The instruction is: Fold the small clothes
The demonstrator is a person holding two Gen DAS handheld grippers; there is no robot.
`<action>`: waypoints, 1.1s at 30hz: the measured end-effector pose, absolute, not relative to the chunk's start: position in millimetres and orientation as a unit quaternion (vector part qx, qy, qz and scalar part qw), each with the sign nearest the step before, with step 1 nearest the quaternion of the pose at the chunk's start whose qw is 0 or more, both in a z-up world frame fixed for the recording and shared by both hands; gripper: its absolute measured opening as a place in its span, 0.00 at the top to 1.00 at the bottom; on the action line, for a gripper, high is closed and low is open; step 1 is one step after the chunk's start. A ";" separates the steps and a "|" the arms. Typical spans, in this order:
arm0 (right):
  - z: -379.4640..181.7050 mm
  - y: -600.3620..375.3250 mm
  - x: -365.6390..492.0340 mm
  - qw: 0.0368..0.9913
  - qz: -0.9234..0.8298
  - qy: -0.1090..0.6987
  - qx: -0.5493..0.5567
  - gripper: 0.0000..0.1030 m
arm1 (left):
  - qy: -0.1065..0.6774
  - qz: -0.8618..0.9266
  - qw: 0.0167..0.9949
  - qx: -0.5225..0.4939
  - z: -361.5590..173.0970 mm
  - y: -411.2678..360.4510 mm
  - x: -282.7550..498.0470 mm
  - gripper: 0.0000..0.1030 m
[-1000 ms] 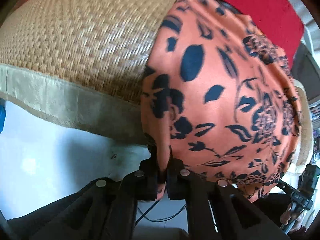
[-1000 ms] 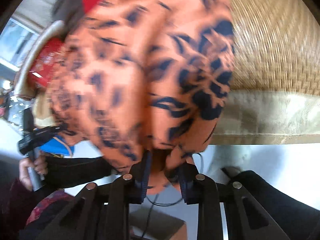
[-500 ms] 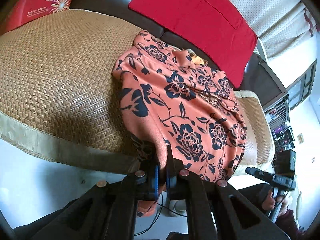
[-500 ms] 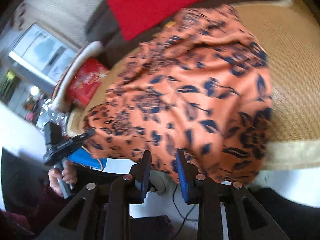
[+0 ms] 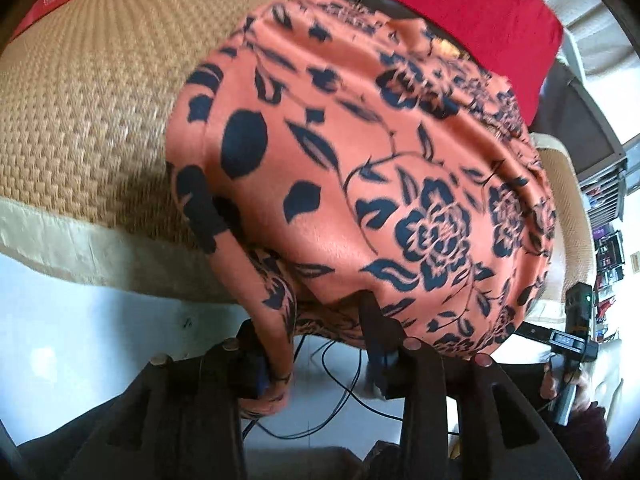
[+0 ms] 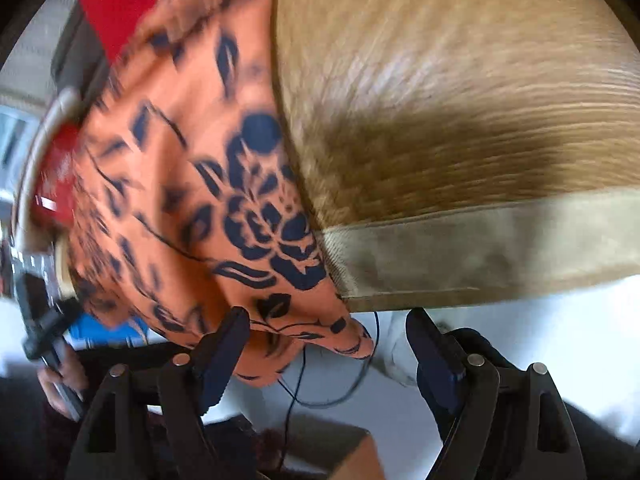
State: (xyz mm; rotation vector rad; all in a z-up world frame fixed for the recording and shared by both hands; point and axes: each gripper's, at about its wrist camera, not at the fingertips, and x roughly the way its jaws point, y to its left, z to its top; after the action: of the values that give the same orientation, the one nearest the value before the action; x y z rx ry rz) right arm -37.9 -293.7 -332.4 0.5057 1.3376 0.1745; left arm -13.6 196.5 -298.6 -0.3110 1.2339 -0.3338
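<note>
Here, both jaws opening, orange floral garment draped over woven mat

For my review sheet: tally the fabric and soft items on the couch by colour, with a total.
Orange with dark floral print: 1, the garment
Red: 1, the cushion
Tan woven: 1, the mat
Total: 3

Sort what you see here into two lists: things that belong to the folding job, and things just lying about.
Part of the job:
- orange flowered garment
- left gripper, jaws opening
- right gripper, jaws opening
- woven mat it lies on

Just lying about:
- red cushion
- black cable on the floor
</note>
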 end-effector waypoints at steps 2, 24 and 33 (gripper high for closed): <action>-344.9 -283.9 -30.5 0.751 0.099 0.622 0.200 0.19 | 0.585 -0.152 0.782 -0.151 -307.3 199.5 -14.3 0.61; -272.6 -221.4 -40.1 0.792 0.266 0.499 0.232 0.66 | 0.524 -0.230 0.790 -0.218 -270.2 226.8 -25.2 0.94; -268.8 -204.1 -4.4 0.780 0.291 0.486 0.266 0.66 | 0.493 -0.272 0.786 -0.255 -262.9 210.8 -14.3 0.94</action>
State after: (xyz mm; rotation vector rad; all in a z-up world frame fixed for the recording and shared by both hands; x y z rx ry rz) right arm -4.4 -204.1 -268.8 0.5750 1.0505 0.6285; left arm -14.3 210.8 -262.9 -0.5505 1.0630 -0.5869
